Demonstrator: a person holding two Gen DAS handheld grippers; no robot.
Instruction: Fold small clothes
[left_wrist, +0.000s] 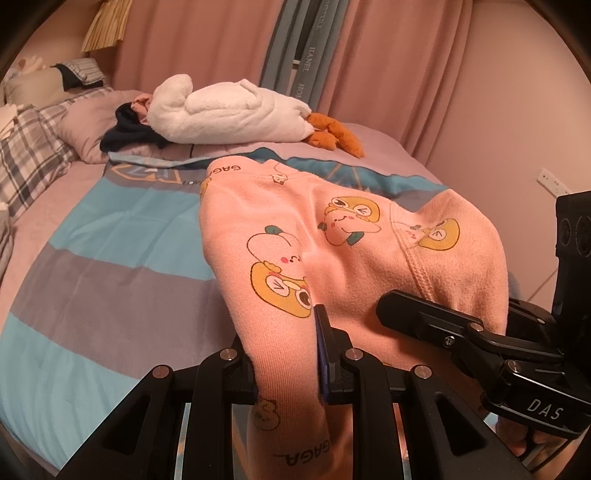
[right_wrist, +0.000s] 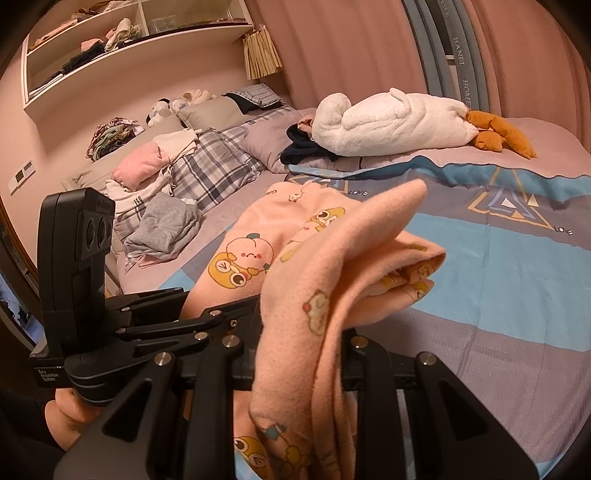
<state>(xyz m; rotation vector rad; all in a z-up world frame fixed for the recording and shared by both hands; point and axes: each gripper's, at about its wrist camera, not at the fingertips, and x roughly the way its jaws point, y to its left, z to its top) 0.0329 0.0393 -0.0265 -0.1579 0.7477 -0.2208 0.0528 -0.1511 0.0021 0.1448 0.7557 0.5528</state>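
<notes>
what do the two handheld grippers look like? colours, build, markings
Both matte black. Left gripper: angular linkage arms with silver pivot pins, a blue pad on one finger. Right gripper: same black linkages and silver pins. White "DAS" lettering on the body; black camera block with round lenses on top.

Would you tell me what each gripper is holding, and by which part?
Both grip the pink printed garment: left gripper and right gripper each pinch bunched fabric near its edge.
</notes>
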